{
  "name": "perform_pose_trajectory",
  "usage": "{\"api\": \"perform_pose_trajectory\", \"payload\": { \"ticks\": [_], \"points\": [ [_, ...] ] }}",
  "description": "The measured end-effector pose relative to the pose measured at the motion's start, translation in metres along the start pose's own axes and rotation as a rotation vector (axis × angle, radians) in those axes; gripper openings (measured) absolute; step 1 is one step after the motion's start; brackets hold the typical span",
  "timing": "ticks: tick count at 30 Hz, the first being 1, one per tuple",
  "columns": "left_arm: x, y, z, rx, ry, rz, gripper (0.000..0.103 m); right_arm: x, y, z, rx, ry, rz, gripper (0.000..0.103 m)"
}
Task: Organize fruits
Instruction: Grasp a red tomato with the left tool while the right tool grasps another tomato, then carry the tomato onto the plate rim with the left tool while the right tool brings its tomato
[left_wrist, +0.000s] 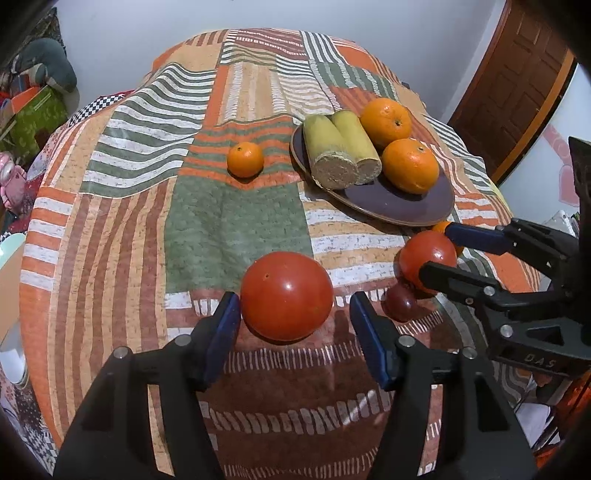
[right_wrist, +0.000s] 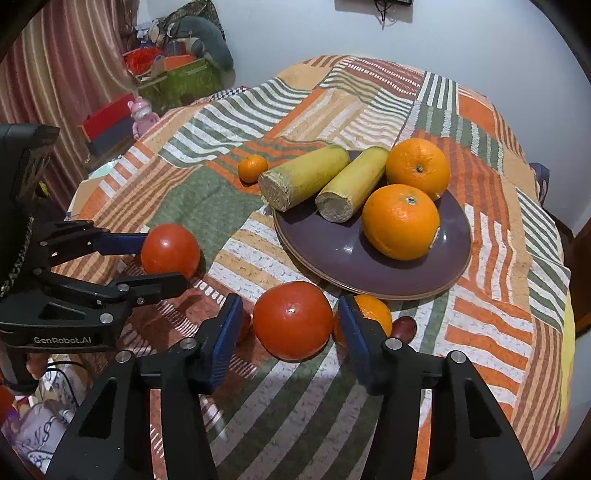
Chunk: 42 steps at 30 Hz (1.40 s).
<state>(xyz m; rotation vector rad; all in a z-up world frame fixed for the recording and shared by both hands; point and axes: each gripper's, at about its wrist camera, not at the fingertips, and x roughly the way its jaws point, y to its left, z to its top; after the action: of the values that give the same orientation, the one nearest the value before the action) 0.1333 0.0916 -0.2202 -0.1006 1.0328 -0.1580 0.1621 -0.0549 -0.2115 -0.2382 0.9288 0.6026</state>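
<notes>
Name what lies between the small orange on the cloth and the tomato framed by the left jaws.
Only bare patchwork tablecloth lies between the small orange and the tomato, seen in the left wrist view.

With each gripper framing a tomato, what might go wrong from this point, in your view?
1. The left gripper and right gripper sit open around separate tomatoes; closing hard could bruise them.
2. A small orange and a dark fruit lie just past the right fingers and might get knocked.
3. The plate already holds two oranges and two cut stalks, so added round fruit may roll off.
</notes>
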Motion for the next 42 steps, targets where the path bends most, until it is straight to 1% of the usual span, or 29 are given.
{"api": "perform_pose_trajectory", "payload": {
  "ticks": [4, 7, 8, 9, 15, 19, 25, 31, 37, 42],
  "points": [
    [0.004, 0.003, 0.001, -0.006, -0.001, 0.011, 0.058, 0.004, 0.005, 0.002, -0.021, 0.005, -0.008, 0.048],
    [0.009, 0.007, 0.004, -0.018, 0.0, 0.015, 0.052, 0.006, 0.007, 0.002, -0.037, 0.001, -0.027, 0.048],
    [0.009, 0.008, 0.004, -0.023, 0.0, 0.01, 0.052, 0.007, 0.006, 0.002, -0.041, 0.001, -0.033, 0.047],
    [0.009, 0.01, 0.005, -0.032, 0.0, 0.002, 0.051, 0.007, 0.006, 0.003, -0.047, 0.0, -0.044, 0.043],
    [0.004, 0.012, 0.006, -0.036, -0.004, -0.011, 0.05, 0.004, 0.001, 0.003, -0.026, -0.001, -0.02, 0.042],
    [-0.006, 0.009, 0.005, -0.032, -0.022, -0.023, 0.05, -0.001, 0.001, 0.004, -0.018, -0.008, -0.012, 0.041],
    [-0.025, 0.0, 0.013, -0.021, -0.067, -0.036, 0.05, -0.02, -0.002, 0.01, -0.008, -0.064, 0.003, 0.041],
    [-0.041, -0.011, 0.028, -0.006, -0.119, -0.053, 0.05, -0.043, -0.013, 0.021, 0.006, -0.135, -0.014, 0.041],
    [-0.044, -0.024, 0.048, 0.015, -0.15, -0.071, 0.05, -0.059, -0.03, 0.032, 0.018, -0.195, -0.046, 0.041],
    [-0.036, -0.038, 0.062, 0.033, -0.15, -0.09, 0.05, -0.066, -0.052, 0.039, 0.043, -0.231, -0.077, 0.041]
  ]
}}
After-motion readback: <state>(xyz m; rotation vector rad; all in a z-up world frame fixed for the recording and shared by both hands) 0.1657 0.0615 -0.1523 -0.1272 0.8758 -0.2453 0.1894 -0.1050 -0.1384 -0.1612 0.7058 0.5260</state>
